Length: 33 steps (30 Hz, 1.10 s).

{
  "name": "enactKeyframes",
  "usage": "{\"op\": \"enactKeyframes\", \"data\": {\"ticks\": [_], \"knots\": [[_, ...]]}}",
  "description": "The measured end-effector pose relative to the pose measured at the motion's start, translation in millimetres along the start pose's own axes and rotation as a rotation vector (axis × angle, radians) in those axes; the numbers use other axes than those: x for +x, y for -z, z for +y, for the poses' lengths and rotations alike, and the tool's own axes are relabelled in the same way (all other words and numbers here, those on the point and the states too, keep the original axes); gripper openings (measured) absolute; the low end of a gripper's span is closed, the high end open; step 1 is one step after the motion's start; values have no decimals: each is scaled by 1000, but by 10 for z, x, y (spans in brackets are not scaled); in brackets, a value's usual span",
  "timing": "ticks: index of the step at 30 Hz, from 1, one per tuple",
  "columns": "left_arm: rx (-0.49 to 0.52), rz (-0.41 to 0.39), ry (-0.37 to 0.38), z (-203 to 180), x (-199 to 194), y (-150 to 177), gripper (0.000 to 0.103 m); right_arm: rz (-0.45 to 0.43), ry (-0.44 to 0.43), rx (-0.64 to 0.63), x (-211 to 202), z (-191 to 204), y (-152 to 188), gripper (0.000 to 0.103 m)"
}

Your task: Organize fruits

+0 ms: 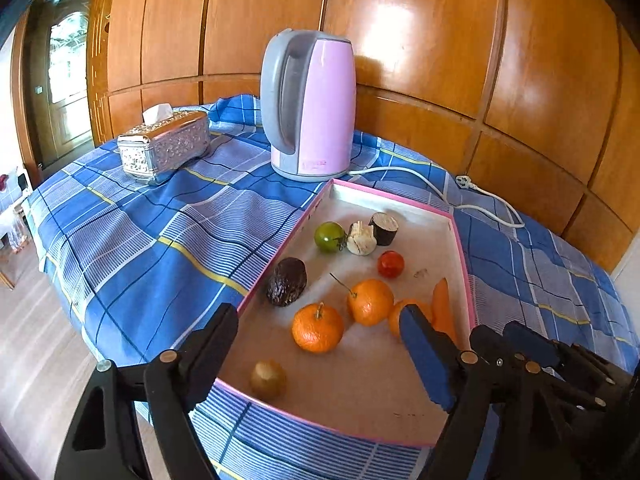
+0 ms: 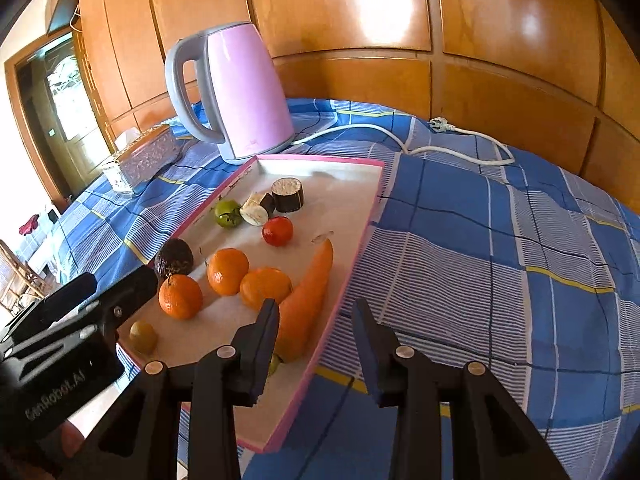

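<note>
fruit fills the pink-rimmed tray (image 1: 464,256) at frame centre: three oranges (image 1: 318,328), carrot (image 2: 308,300), avocado (image 1: 287,282), tomato (image 1: 391,264). left gripper (image 1: 320,340) gapes wide and empty above the tray's lower end. right gripper (image 2: 316,320) stands partly open over the tray rim, gripping nothing.

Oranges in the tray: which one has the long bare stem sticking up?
The middle orange. A thin twig slants up and left from its top. The left orange has only a short stub, and the right orange is half hidden behind a gripper finger.
</note>
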<state>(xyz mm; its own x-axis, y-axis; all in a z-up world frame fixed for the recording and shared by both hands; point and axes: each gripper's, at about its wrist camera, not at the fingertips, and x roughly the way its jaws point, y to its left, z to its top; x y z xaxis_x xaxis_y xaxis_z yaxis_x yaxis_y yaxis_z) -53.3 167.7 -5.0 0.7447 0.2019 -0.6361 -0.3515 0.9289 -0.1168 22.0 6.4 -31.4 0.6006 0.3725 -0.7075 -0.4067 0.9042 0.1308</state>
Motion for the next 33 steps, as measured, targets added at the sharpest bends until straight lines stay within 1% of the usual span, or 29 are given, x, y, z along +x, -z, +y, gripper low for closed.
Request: {"op": "enactKeyframes", "data": {"ticks": [3, 5, 6, 10, 33], "knots": [[6, -22, 9, -46, -56, 13, 83, -12, 14, -11, -46, 13, 30, 38], [12, -33, 14, -65, -76, 7, 88, -17, 24, -15, -74, 10, 50, 38], [13, -36, 14, -72, -86, 7, 89, -17, 29, -14, -79, 2, 58, 38], [14, -44, 18, -89, -115, 5, 89, -11, 42, 1, -92, -36, 83, 38], [10, -26, 12, -44, -68, 9, 90, 1, 35, -19, -70, -9, 106, 38]]}}
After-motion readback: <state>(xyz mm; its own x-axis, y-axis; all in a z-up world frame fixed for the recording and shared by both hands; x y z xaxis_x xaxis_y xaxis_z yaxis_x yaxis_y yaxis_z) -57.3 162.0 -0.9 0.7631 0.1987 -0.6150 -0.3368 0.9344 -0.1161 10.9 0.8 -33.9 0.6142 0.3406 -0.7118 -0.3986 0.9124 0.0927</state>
